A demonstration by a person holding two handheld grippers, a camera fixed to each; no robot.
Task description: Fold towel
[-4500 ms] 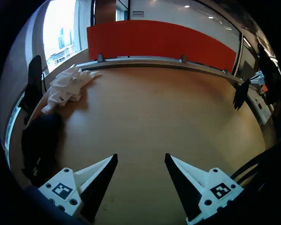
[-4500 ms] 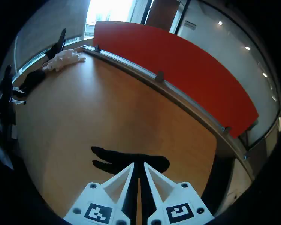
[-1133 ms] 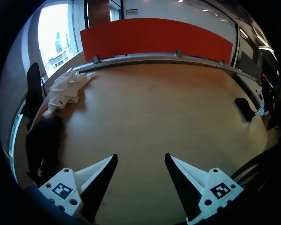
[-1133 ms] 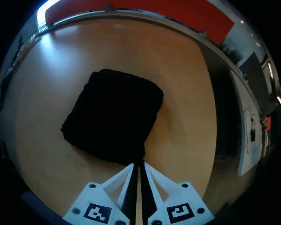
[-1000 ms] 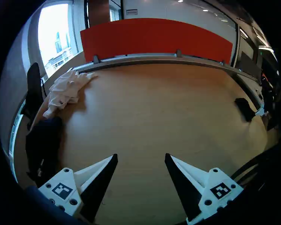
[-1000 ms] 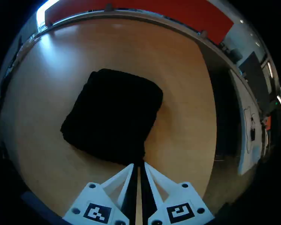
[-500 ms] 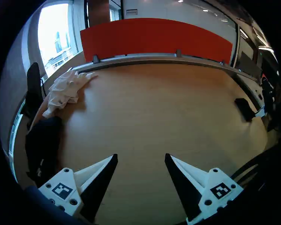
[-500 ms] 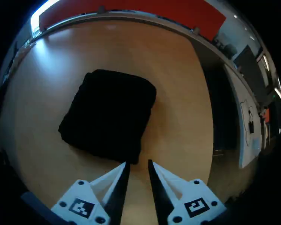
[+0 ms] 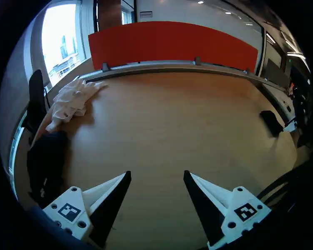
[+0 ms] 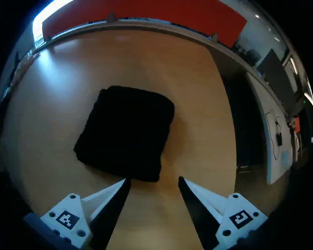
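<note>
Black towel (image 10: pixel 125 133) folded square, flat on table (image 10: pixel 190 83), frame centre. Right gripper (image 10: pixel 154 179) just below it, jaws apart, empty. Left gripper (image 9: pixel 156 172) jaws apart, empty. Judgement: folding looks finished; next move, back away without dragging cloth.

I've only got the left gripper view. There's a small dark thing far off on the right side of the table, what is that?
Observer: It's a black towel, folded into a compact rectangle and lying flat on the wooden table.
Operator: Is the right gripper holding it?
Observer: No. The right gripper is open, with one finger to each side of the towel's near corner and neither pinching it.
Operator: Does the fold look tidy?
Observer: Fairly. The sides run straight and the corners are rounded, but the towel is too dark to make out its layers.
</note>
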